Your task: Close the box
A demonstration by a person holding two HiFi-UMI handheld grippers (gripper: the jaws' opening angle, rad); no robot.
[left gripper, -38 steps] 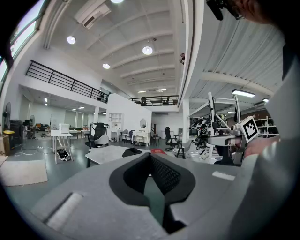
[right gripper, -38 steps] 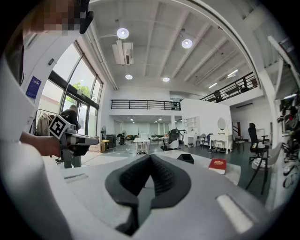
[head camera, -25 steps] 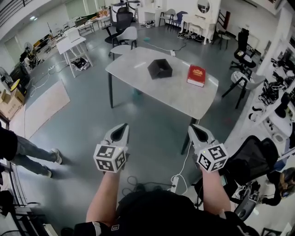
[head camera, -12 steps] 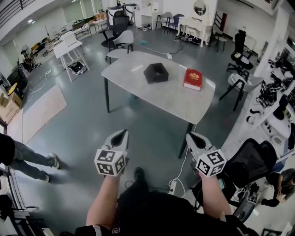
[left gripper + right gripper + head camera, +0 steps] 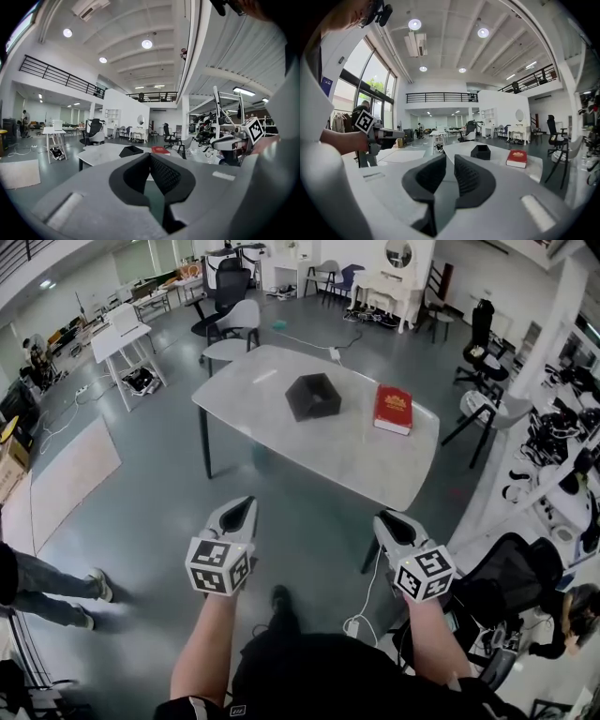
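A small black box (image 5: pixel 312 395) with its top open sits on the pale grey table (image 5: pixel 281 418), and a red book (image 5: pixel 394 409) lies to its right. Both grippers hang over the floor, well short of the table. My left gripper (image 5: pixel 242 503) is shut with nothing in it; its tips meet in the left gripper view (image 5: pixel 149 155). My right gripper (image 5: pixel 383 519) has its jaws opening, with a narrow empty gap between them (image 5: pixel 450 159). The box (image 5: pixel 480 151) and book (image 5: pixel 516 158) show far ahead in the right gripper view.
A black office chair (image 5: pixel 511 582) stands close on my right, and a power strip with cables (image 5: pixel 354 624) lies on the floor by my feet. A person's legs (image 5: pixel 47 592) are at the left. White chairs (image 5: pixel 234 324) and desks stand beyond the table.
The table with the box and book has drawn slightly nearer in the head view. Both grippers stay held out in front of me at the same spacing.
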